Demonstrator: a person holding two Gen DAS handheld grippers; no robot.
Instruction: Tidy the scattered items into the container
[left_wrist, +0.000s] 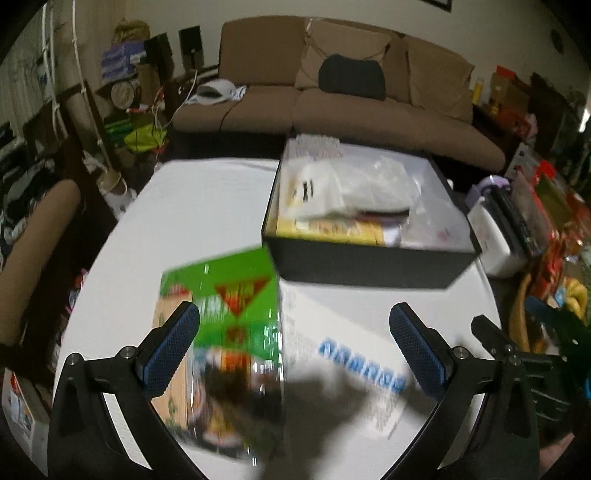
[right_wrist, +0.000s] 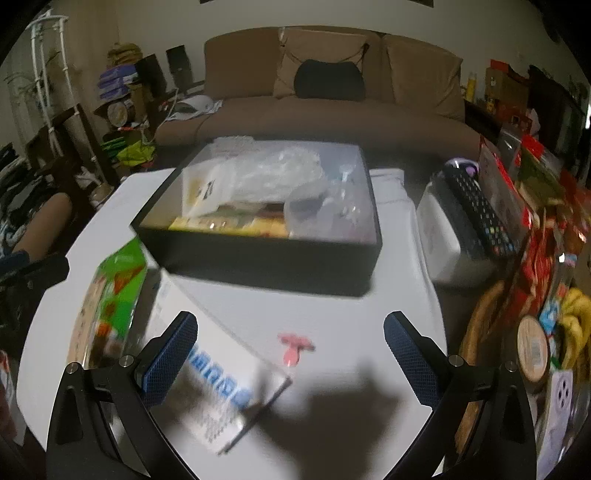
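- My left gripper (left_wrist: 294, 345) and right gripper (right_wrist: 290, 345) both hang spread wide, holding nothing.
- The green packet (left_wrist: 229, 295), white packet (right_wrist: 221, 387) and pink clip (right_wrist: 293, 349) lie near the table's (left_wrist: 192, 206) front edge; the black box (right_wrist: 258, 258) sits behind.
- I judge the overlapping packets may slide together if I pinch one.

Finger pads (left_wrist: 173, 347): blue, finely textured, rubber-like; arms matt black plastic. Between the left fingers: glossy green packet (left_wrist: 229, 325), crinkled film. Beyond the fingers: matt black box (left_wrist: 365, 262) holding clear plastic bags (left_wrist: 354, 184). Table (left_wrist: 192, 206): smooth white. Sofa (left_wrist: 332, 107): brown cloth.
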